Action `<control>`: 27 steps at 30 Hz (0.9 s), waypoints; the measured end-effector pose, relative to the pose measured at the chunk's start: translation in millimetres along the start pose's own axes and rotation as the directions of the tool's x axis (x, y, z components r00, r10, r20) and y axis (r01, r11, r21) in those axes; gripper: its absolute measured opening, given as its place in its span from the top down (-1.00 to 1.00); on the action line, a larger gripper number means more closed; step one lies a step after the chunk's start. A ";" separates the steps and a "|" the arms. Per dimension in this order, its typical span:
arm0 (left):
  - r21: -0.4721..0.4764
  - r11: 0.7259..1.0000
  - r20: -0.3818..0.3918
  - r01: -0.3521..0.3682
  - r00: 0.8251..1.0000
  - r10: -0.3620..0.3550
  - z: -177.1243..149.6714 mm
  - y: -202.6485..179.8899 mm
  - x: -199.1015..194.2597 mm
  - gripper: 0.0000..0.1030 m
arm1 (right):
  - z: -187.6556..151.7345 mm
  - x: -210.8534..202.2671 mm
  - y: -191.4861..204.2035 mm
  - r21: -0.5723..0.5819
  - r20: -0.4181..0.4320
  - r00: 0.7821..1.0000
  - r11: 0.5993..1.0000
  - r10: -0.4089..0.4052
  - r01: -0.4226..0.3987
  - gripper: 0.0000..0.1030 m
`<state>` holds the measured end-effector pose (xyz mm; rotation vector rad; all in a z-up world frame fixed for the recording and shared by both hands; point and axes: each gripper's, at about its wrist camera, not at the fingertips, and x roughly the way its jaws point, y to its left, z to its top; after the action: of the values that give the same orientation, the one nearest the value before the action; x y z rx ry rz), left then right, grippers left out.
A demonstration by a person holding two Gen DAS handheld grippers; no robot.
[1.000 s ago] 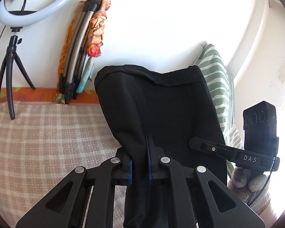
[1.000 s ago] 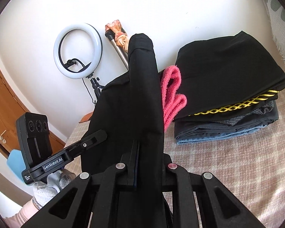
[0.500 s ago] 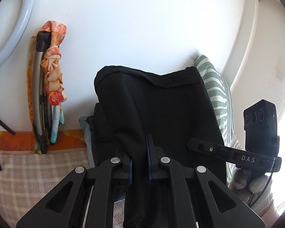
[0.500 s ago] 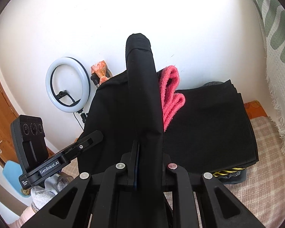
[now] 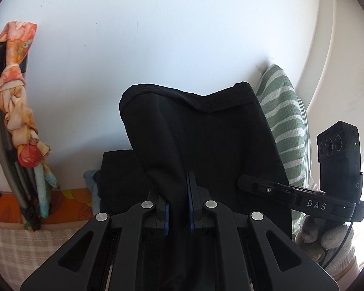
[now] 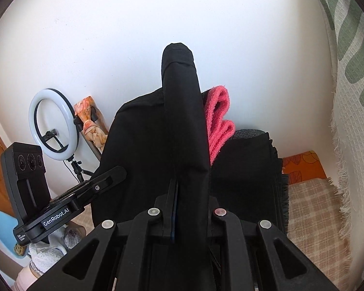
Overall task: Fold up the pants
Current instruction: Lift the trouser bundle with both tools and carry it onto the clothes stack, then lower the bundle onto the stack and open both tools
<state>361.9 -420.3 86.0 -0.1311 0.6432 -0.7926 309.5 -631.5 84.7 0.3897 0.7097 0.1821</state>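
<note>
From your left wrist camera, your left gripper [image 5: 178, 194] has its jaws drawn in close, with only a narrow gap that is filled by a bunched fold of the black pants [image 5: 201, 140]. The blue pads [image 5: 190, 202] press the cloth from both sides. The pants rise in front of the lens, held up off the bed, their hemmed top edge sagging in the middle against the white wall [image 5: 157, 36]. To the right, your right gripper [image 5: 254, 185] reaches into the same cloth at its edge, with a gloved hand [image 5: 327, 237] beneath it. Behind the pants sits a dark folded pile [image 5: 119, 169], and a green striped cushion [image 5: 286, 121] leans at the right. A folded frame tied with orange floral cloth [image 5: 17, 111] stands at the left, beside the checked bed cover [image 5: 24, 242].

From your right wrist camera, your right gripper [image 6: 179, 201] is likewise nearly closed, clamped on a thick roll of the pants [image 6: 182, 121] that stands upright in front of the lens. Only one blue pad [image 6: 174, 208] shows; the cloth covers the other. Your left gripper [image 6: 114, 172] touches the cloth at the left. A pink towel [image 6: 218, 121] peeks out just behind, above the stack of folded clothes [image 6: 250, 174]. A ring light [image 6: 53, 123] stands by the wall at the left.
</note>
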 end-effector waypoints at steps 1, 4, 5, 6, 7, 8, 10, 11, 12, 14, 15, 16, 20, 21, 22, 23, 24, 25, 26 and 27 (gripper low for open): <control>0.002 1.000 -0.005 -0.005 1.000 0.005 -0.4 0.7 5.9 0.82 | 1.5 4.7 -3.8 -0.001 -0.007 1.000 1.000 -0.005 0.005 0.78; 0.005 1.000 -0.027 -0.015 1.000 0.015 -3.0 3.1 24.0 0.82 | 4.8 17.8 -17.1 0.011 -0.022 1.000 1.000 -0.013 0.014 0.78; 0.010 1.000 -0.033 -0.023 0.999 0.023 -4.2 3.5 29.4 0.82 | 5.6 23.0 -19.9 0.013 -0.027 1.000 1.000 -0.015 0.015 0.78; 0.014 0.999 -0.039 -0.028 0.999 0.029 -6.1 4.1 33.7 0.82 | 5.1 27.8 -23.3 0.016 -0.033 0.999 1.000 -0.016 0.016 0.78; 0.014 0.999 -0.045 -0.033 0.998 0.034 -8.0 5.6 37.8 0.82 | 4.1 32.0 -25.5 0.016 -0.040 0.999 1.000 -0.016 0.017 0.78; 0.014 0.999 -0.052 -0.038 0.998 0.039 -9.9 6.7 41.8 0.82 | 2.9 36.1 -28.0 0.016 -0.047 0.999 1.000 -0.018 0.019 0.78; 0.018 0.999 -0.065 -0.048 0.997 0.049 -13.9 9.3 49.0 0.82 | 0.9 43.5 -31.8 0.014 -0.058 0.998 1.000 -0.024 0.025 0.77; 0.026 0.998 -0.072 -0.056 0.996 0.058 -15.1 9.6 52.9 0.82 | 0.1 46.2 -33.7 0.015 -0.062 0.998 1.000 -0.025 0.026 0.76; 0.032 0.998 -0.076 -0.061 0.995 0.063 -16.9 10.3 55.4 0.82 | -0.9 49.0 -35.2 0.015 -0.065 0.998 1.000 -0.026 0.027 0.75; 0.053 0.996 -0.079 -0.074 0.994 0.078 -19.6 9.8 59.1 0.81 | -0.9 50.8 -40.1 0.010 -0.066 0.997 0.999 -0.036 0.037 0.72; 0.064 0.995 -0.079 -0.078 0.993 0.083 -20.3 8.8 59.8 0.81 | -0.9 51.3 -41.8 0.007 -0.064 0.997 0.999 -0.044 0.044 0.68; 0.078 0.993 -0.080 -0.085 0.993 0.091 -20.9 8.0 61.2 0.80 | -0.8 51.1 -43.0 0.004 -0.063 0.997 0.999 -0.051 0.051 0.66; 0.124 0.986 -0.083 -0.115 0.989 0.126 -20.5 4.7 63.1 0.69 | 1.6 44.2 -52.5 0.024 -0.039 0.996 0.996 -0.082 0.083 0.52; 0.130 0.983 -0.085 -0.126 0.987 0.138 -20.0 5.2 64.0 0.64 | 2.2 41.5 -55.2 0.029 -0.028 0.994 0.994 -0.101 0.102 0.50; 0.135 0.982 -0.083 -0.135 0.986 0.147 -19.8 5.4 63.7 0.63 | 2.9 39.3 -57.9 0.033 -0.020 0.993 0.992 -0.119 0.120 0.50; 0.138 0.980 -0.081 -0.141 0.985 0.153 -19.5 5.4 63.2 0.62 | 3.2 38.1 -60.9 0.036 -0.017 0.991 0.991 -0.130 0.130 0.50; 0.144 0.978 -0.080 -0.150 0.983 0.163 -19.4 5.1 62.6 0.57 | 3.5 37.2 -62.5 0.037 -0.017 0.990 0.989 -0.142 0.143 0.50; 0.151 0.975 -0.075 -0.161 0.982 0.174 -19.6 4.9 61.5 0.51 | 3.6 36.0 -63.4 0.035 -0.014 0.987 0.986 -0.161 0.161 0.50; 0.158 0.972 -0.069 -0.171 0.981 0.184 -19.8 4.8 60.5 0.50 | 3.7 34.3 -63.7 0.031 -0.010 0.984 0.983 -0.180 0.180 0.48; 0.164 0.971 -0.064 -0.177 0.980 0.189 -20.0 4.7 59.4 0.49 | 3.6 32.9 -63.5 0.026 -0.007 0.980 0.980 -0.198 0.198 0.44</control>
<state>384.3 -455.9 39.4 0.1037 0.6551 -0.6692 338.4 -680.8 41.7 0.3411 0.7508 -0.0150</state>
